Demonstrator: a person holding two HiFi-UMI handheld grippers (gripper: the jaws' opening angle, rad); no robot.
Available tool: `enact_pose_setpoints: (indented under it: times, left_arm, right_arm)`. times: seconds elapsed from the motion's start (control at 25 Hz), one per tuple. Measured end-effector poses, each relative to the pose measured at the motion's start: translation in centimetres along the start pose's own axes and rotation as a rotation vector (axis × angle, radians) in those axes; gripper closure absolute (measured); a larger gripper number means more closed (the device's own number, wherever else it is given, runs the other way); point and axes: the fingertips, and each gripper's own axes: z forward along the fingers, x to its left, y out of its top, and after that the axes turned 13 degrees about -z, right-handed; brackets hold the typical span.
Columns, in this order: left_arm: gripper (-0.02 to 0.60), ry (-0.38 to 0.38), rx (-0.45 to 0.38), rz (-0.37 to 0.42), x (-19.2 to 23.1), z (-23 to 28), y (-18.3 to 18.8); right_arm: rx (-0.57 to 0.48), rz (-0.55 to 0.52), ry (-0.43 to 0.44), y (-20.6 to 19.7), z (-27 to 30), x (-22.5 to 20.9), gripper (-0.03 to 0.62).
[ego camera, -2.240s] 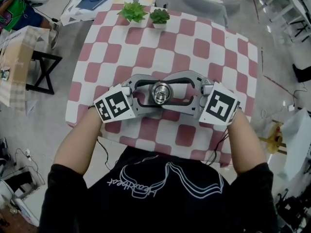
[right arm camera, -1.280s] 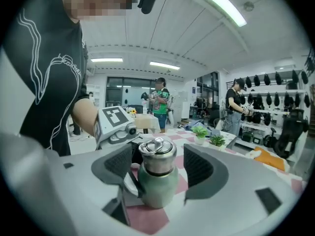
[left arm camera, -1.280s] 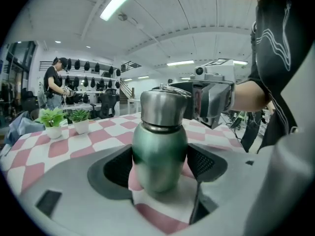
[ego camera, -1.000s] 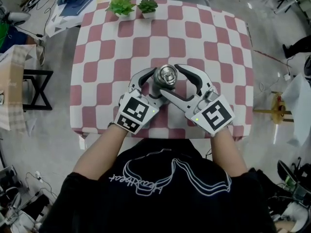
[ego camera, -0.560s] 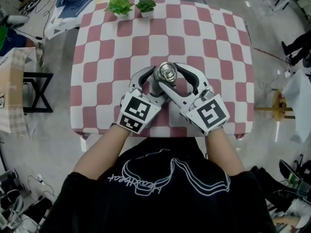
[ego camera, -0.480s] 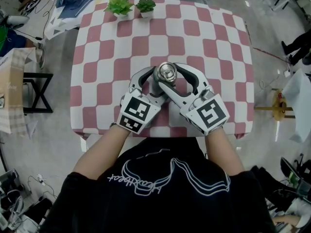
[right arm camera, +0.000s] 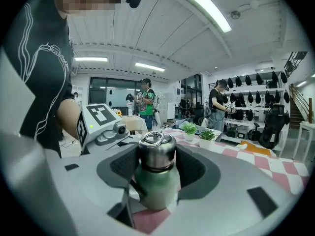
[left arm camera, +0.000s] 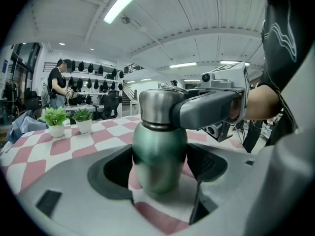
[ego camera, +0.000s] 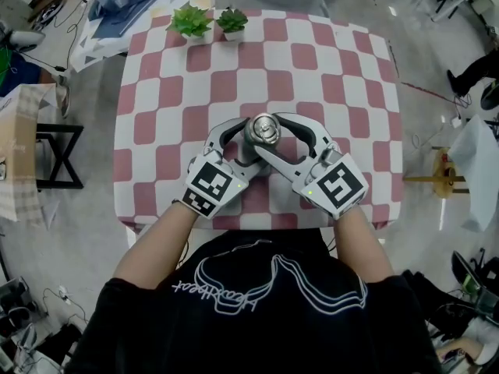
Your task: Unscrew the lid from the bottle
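Toward the near middle of the checkered worktop (ego camera: 335, 68), my left tongs (left arm camera: 158, 167) pinched the green bottle (left arm camera: 157, 151) by its rigid, slick body while my right tongs (right arm camera: 156, 167), having just been closing, clamped the smooth steel lid (right arm camera: 156, 151), which I judged needed a firm squeeze.

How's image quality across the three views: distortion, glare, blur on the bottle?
Head view: sharp, evenly lit, table edges bowed slightly, bright glint on the lid. Left gripper view: heavy fisheye, black corners, bottle close and soft at its base, ceiling light blown out. Right gripper view: same fisheye, lid crisp with highlights, foreground blurred.
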Motion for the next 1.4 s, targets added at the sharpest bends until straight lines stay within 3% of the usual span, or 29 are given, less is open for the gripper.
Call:
enact_pose_setpoints:
  times: [0.36,0.88,1.08,1.4]
  left_arm:
    - [0.232,-0.181,0.058,0.073,0.05,-0.19,-0.11]
    - [0.23,-0.474,0.234,0.218,0.18,-0.38,-0.43]
    - [0.23,-0.516,0.261,0.232,0.13,-0.44,-0.4]
    - [0.23,-0.502,0.255,0.227,0.2,-0.45,-0.36]
  right_arm:
    - [0.026,-0.069,0.163,-0.13,0.3,0.24,0.353]
    - [0.055,-0.167,0.402,-0.16,0.76,0.37,0.356]
    - [0.071,-0.191,0.455,-0.21,0.78,0.36,0.356]
    - [0.077,-0.205,0.461,-0.23,0.82,0.41,0.356]
